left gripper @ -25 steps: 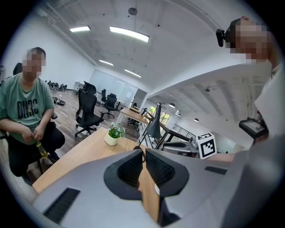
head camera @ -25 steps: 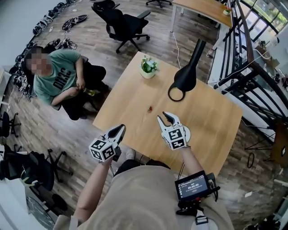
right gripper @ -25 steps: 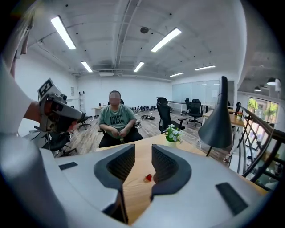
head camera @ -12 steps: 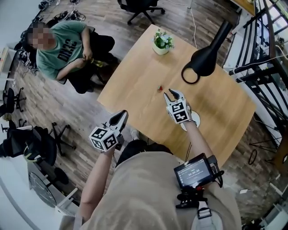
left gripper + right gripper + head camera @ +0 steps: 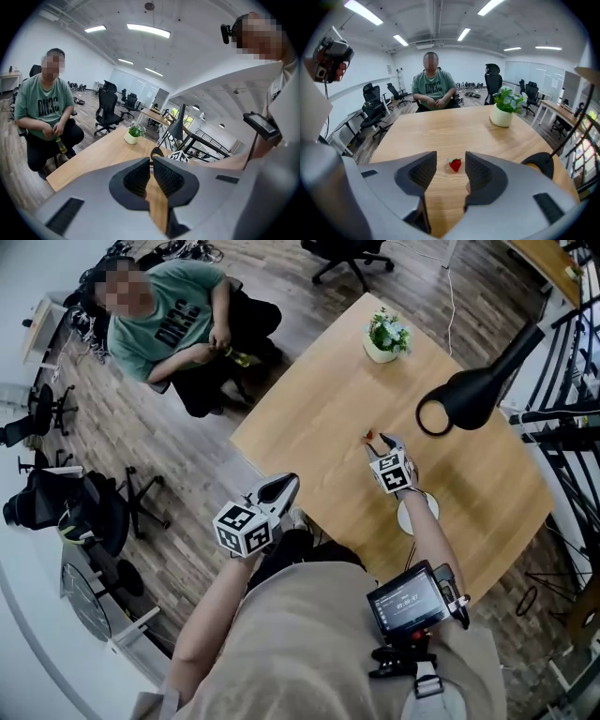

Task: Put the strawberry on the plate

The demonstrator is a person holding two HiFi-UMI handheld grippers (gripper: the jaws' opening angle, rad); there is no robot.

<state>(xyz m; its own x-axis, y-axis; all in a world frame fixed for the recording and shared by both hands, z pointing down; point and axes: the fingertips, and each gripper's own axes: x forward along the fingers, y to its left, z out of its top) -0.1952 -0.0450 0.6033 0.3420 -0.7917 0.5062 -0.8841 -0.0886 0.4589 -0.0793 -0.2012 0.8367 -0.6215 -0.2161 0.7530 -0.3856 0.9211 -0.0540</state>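
A small red strawberry (image 5: 368, 436) lies on the wooden table (image 5: 319, 418); in the right gripper view the strawberry (image 5: 455, 164) shows just past the fingertips, in the gap between them. My right gripper (image 5: 384, 440) (image 5: 451, 160) reaches over the table towards it, its jaws opening, and nothing is pressed between the pads. The white plate (image 5: 419, 516) sits near the table's near edge, partly hidden under my right forearm. My left gripper (image 5: 282, 487) (image 5: 152, 161) hangs shut and holding nothing off the table's near left edge.
A potted plant (image 5: 384, 337) stands at the far side of the table, with a black lamp (image 5: 469, 395) to its right. A person in a green shirt (image 5: 169, 324) sits beyond the table's left corner. Office chairs (image 5: 70, 512) stand on the floor at left.
My right gripper has moved forward across the table up to the strawberry, and its jaws have spread wider. The left gripper has stayed by the table's near edge.
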